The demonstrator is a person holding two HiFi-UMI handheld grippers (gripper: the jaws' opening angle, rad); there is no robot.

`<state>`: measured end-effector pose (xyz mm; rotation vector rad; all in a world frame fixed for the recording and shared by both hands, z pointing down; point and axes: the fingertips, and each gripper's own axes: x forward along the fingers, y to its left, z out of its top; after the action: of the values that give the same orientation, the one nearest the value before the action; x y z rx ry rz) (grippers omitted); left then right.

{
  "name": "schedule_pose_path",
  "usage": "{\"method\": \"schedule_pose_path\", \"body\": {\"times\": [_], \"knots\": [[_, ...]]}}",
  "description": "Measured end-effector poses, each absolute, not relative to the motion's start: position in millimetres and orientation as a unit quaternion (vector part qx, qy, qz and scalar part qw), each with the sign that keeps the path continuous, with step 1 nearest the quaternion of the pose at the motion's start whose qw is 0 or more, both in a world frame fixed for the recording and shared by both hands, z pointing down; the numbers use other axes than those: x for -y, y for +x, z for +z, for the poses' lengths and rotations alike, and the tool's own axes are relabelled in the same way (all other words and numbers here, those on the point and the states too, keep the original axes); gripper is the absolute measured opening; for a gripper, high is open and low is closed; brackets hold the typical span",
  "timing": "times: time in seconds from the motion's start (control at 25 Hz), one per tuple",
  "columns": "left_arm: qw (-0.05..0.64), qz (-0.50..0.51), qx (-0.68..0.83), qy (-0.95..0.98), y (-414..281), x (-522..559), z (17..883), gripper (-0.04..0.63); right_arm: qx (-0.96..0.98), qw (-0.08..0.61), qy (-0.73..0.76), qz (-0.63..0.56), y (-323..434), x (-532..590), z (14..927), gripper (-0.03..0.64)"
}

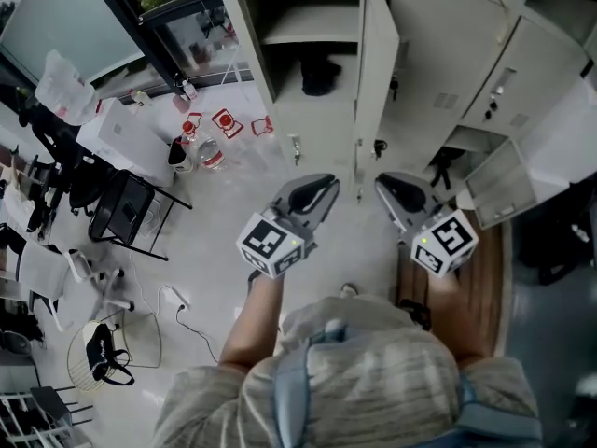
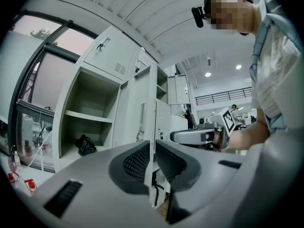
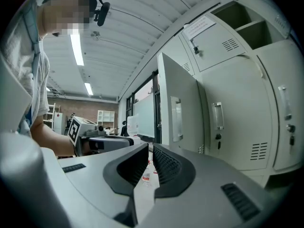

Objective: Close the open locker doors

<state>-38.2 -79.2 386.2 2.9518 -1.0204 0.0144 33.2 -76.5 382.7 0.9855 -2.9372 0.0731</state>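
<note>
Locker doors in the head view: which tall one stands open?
The leftmost tall door, swung edge-on beside its shelved compartment; the tall doors right of it lie flush.

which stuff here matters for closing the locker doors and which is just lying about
Job: tall door, standing open; locker behind it; small door, also open; left tool and right tool, both shut and empty.

Lying about: bottle, black bag in the locker, chair, basket, red packets.
</note>
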Motion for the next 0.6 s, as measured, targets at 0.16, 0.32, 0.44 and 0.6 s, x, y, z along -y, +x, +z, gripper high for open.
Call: {"method": "schedule_pose_path", "body": {"times": [0.16, 0.32, 0.44, 0.6], "knots": [[0.008, -0.001, 0.338, 0.941, -38.3, 88.9, 384.4, 0.025, 0.941, 0.013, 0.338, 0.003, 40.6, 93.5, 377.0, 0.025], [0.018, 0.002, 0.345, 0.939, -37.9, 99.5, 388.1, 0.025, 0.926, 0.019, 0.377, 0.009, 41.8, 103.6, 378.1, 0.025], [0.023, 0.006, 0.342, 0.939, -37.5, 107.1, 391.7, 0.025, 0.920, 0.017, 0.390, 0.012, 41.0, 108.1, 379.8, 0.025], [0.034, 0.007, 0.341, 0.939, -45.0, 116.8, 393.2, 0.025, 0.916, 0.011, 0.400, 0.016, 37.9, 115.5, 376.5, 0.051]]}}
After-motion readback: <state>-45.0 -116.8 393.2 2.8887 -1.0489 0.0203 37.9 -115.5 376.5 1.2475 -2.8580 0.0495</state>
